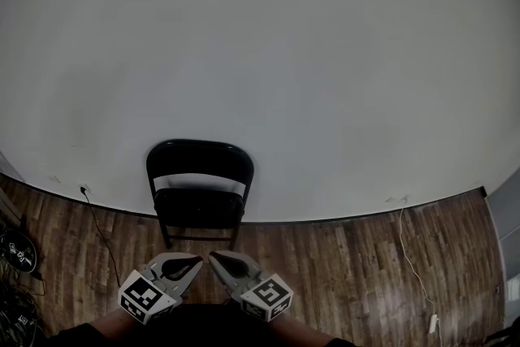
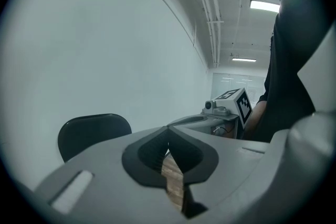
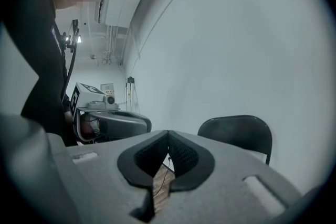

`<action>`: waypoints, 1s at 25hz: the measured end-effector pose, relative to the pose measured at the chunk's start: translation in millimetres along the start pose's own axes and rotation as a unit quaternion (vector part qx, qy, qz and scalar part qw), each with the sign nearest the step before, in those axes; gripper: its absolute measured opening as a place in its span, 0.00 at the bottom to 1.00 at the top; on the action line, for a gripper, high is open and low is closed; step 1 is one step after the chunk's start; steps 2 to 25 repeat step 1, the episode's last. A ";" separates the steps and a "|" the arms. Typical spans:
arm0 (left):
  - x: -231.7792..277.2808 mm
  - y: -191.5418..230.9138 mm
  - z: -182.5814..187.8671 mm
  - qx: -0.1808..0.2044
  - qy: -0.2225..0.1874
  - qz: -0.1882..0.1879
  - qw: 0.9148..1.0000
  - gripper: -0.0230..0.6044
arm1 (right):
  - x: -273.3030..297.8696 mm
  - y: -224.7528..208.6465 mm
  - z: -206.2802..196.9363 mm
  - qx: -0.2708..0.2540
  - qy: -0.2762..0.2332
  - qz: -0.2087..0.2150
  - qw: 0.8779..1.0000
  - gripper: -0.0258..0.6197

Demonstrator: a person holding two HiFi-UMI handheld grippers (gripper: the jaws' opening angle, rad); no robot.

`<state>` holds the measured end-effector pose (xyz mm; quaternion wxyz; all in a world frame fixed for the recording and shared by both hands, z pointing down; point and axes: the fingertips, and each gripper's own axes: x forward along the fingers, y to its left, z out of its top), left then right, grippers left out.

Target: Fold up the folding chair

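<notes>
folding chair (image 1: 199, 161) stands open & upright, black, on wood floor (image 1: 341, 264), close to the base of the white wall (image 1: 268, 45), seat facing the person. nothing touches it. left gripper (image 1: 193, 261) & right gripper (image 1: 218, 259) sit low in head view, in front of the chair & apart from it, tips angled in toward each other, nearly meeting. left gripper view: jaws pressed together, nothing btwn them; chair backrest off to the left, right gripper just beside on the right. right gripper view: jaws also closed tight, empty; chair to the right, left gripper at left. marker cube (image 1: 146, 297) on each. thin cable (image 1: 99, 232) runs from the wall across the floor left of the chair, another cable (image 1: 412, 256) well to the right. dark-sleeved arms (image 1: 96, 329) at bottom edge.
</notes>
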<state>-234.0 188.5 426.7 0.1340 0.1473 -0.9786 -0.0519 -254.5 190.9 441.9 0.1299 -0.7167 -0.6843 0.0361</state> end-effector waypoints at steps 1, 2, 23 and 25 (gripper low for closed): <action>-0.1 0.4 -0.3 -0.001 0.000 0.000 1.000 0.04 | 0.2 -0.1 -0.1 0.000 0.000 0.000 1.000 0.04; -0.1 0.4 -0.3 -0.001 0.000 0.000 1.000 0.04 | 0.2 -0.1 -0.1 0.000 0.000 0.000 1.000 0.04; -0.1 0.4 -0.3 -0.001 0.000 0.000 1.000 0.04 | 0.2 -0.1 -0.1 0.000 0.000 0.000 1.000 0.04; -0.1 0.4 -0.3 -0.001 0.000 0.000 1.000 0.04 | 0.2 -0.1 -0.1 0.000 0.000 0.000 1.000 0.04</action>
